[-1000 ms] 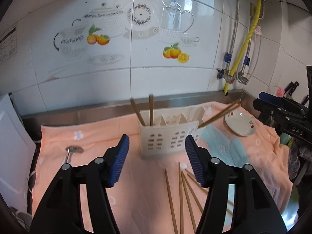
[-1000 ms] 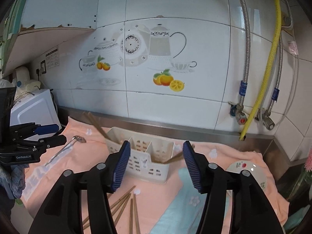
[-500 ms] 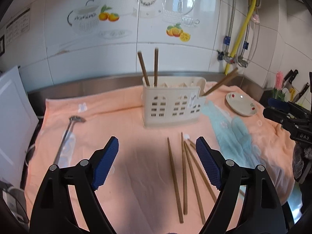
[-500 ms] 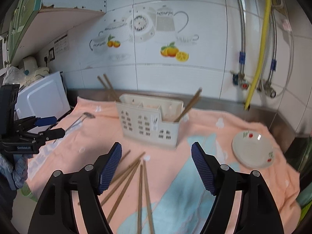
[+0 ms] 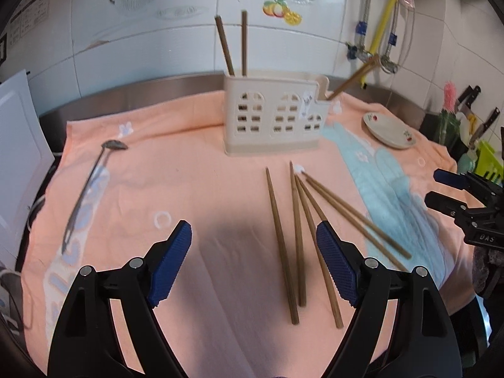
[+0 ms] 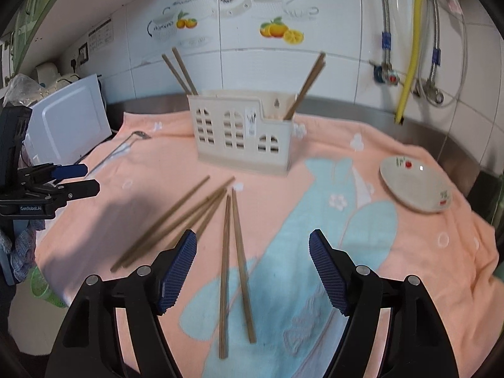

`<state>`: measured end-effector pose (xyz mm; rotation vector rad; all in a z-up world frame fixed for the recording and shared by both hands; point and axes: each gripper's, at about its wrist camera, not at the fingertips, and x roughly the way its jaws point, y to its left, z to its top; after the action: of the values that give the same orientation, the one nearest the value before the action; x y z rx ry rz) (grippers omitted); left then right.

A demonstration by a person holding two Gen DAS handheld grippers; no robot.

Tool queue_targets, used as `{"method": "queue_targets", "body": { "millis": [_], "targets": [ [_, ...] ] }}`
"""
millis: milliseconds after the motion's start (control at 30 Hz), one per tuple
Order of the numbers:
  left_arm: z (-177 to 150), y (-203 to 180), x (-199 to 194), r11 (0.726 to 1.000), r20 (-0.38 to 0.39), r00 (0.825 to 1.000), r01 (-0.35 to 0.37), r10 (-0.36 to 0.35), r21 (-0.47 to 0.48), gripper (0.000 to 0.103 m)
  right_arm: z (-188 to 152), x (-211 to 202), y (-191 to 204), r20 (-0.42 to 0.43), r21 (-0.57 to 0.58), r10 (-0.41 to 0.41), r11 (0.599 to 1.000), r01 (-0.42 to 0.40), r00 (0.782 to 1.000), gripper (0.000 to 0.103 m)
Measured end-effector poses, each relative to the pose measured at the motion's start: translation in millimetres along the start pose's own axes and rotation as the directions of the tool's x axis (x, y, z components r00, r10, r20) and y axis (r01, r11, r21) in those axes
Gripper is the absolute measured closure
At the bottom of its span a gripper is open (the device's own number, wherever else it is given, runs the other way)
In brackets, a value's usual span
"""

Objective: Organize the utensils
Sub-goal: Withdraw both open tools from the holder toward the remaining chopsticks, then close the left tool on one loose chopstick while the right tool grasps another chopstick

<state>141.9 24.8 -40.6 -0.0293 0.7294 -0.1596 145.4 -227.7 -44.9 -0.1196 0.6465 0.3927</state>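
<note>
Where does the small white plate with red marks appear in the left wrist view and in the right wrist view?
Left wrist view: the plate lies at the right, on the towel, right of the caddy.
Right wrist view: the plate lies at the right, on the towel, right of and nearer than the caddy.
Shared landmark: the yellow hose on the tiled wall.

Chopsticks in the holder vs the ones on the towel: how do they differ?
The chopsticks in the holder stand tilted, ends inside the compartments of the holder; the chopsticks on the towel lie flat. Those in the holder sit as pairs at opposite ends; those on the towel are fanned out loosely in front of it. Both are plain brown sticks.
</note>
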Motion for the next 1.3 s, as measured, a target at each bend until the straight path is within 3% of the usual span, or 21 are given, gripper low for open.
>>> {"method": "queue_targets", "body": {
  "millis": [233,367,467,800,1300],
  "targets": [
    [-24.4,-8.9,12.4,1.000,-0.043,0.999,0.010,-0.010,0.020,0.027,-21.7,11.1,-8.7,-0.046,0.047,0.001,0.999,0.002,0.999,0.032],
    [-39.0,-12.8,23.3,1.000,-0.086,0.996,0.023,-0.022,0.009,0.044,-30.4,15.9,-12.1,-0.063,0.067,0.004,0.998,0.001,0.998,0.032],
    [-46.2,-15.4,31.8,1.000,-0.110,0.993,0.029,-0.030,-0.011,0.049,-35.9,18.8,-13.3,-0.074,0.072,0.002,0.997,0.004,0.997,0.032],
    [-50.0,-25.3,53.2,0.997,-0.157,0.985,0.062,-0.069,-0.047,0.083,-43.7,23.6,-16.7,-0.093,0.083,0.000,0.997,0.008,0.996,0.036],
    [-49.8,-27.1,80.0,0.995,-0.194,0.980,0.016,-0.036,-0.103,0.091,-44.7,31.5,-17.8,-0.104,0.090,0.012,0.996,-0.003,0.994,0.044]
  ]
}}
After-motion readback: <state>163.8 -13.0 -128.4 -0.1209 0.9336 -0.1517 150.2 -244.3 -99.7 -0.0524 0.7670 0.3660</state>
